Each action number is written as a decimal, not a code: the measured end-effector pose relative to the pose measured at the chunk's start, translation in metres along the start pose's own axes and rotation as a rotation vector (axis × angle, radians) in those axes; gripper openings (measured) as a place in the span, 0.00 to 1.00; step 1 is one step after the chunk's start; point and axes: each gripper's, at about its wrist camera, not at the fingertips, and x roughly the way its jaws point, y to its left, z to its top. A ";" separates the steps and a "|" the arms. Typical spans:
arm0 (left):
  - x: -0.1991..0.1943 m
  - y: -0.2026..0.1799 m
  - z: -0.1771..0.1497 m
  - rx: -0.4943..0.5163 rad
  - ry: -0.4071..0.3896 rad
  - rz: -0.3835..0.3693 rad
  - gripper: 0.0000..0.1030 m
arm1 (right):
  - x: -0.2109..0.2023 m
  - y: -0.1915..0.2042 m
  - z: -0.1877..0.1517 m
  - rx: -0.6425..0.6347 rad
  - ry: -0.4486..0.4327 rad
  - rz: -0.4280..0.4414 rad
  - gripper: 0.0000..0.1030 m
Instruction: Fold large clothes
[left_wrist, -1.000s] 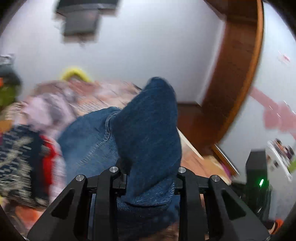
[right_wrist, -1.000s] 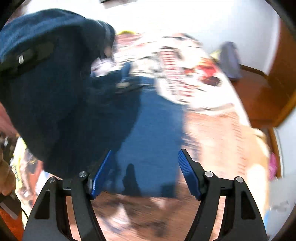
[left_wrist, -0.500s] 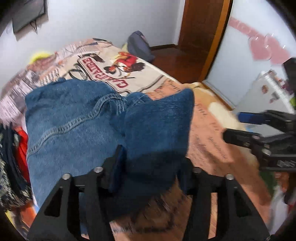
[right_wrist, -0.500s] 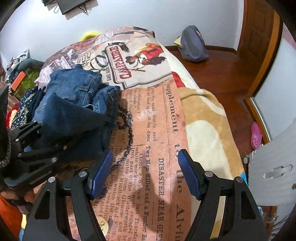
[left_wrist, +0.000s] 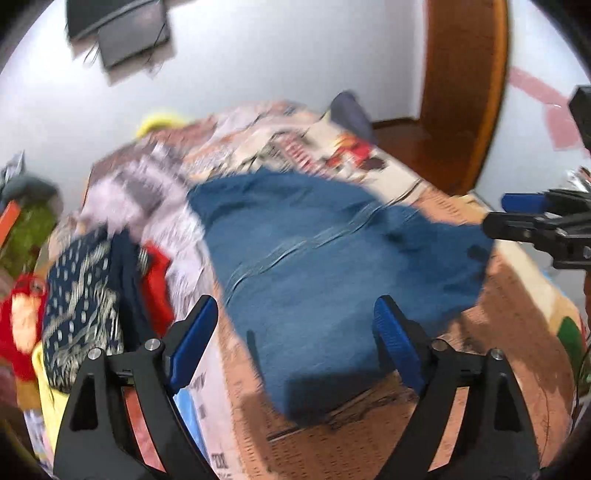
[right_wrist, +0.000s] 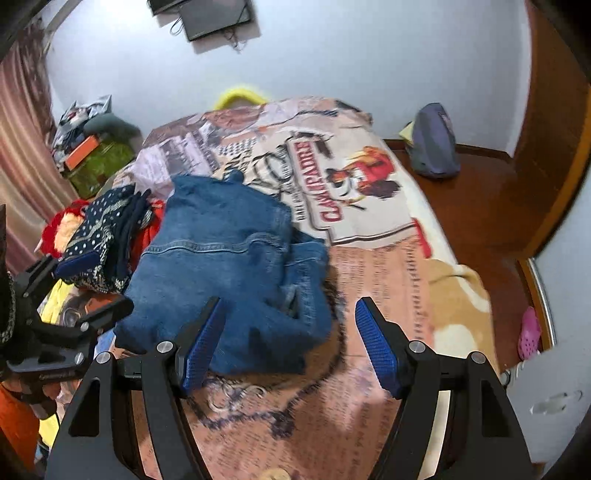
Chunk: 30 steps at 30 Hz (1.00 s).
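A blue denim garment (right_wrist: 236, 273) lies folded in a thick bundle on the printed bedspread (right_wrist: 384, 295); it also shows in the left wrist view (left_wrist: 332, 266), blurred. My left gripper (left_wrist: 295, 343) is open and empty just above the garment's near edge. My right gripper (right_wrist: 288, 343) is open and empty, over the garment's near right corner. The right gripper shows at the right edge of the left wrist view (left_wrist: 535, 218), and the left one at the left edge of the right wrist view (right_wrist: 70, 288).
A pile of patterned and red clothes (right_wrist: 99, 232) lies left of the denim. A grey backpack (right_wrist: 432, 144) sits on the wooden floor by the far wall. A wooden door frame (right_wrist: 554, 147) stands at the right. A green box (right_wrist: 96, 166) stands at the far left.
My left gripper has let go of the denim, which now lies flat on the bed. Both grippers have drawn back a little; the right has stayed open.
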 end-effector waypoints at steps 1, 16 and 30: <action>0.008 0.006 -0.006 -0.016 0.034 -0.006 0.84 | 0.007 0.002 -0.001 -0.003 0.018 0.003 0.67; 0.031 0.027 -0.058 -0.164 0.074 -0.124 0.90 | 0.049 -0.049 -0.062 0.148 0.172 0.013 0.77; 0.004 0.025 -0.032 -0.026 -0.005 0.055 0.90 | 0.024 -0.020 -0.014 0.026 0.077 0.015 0.79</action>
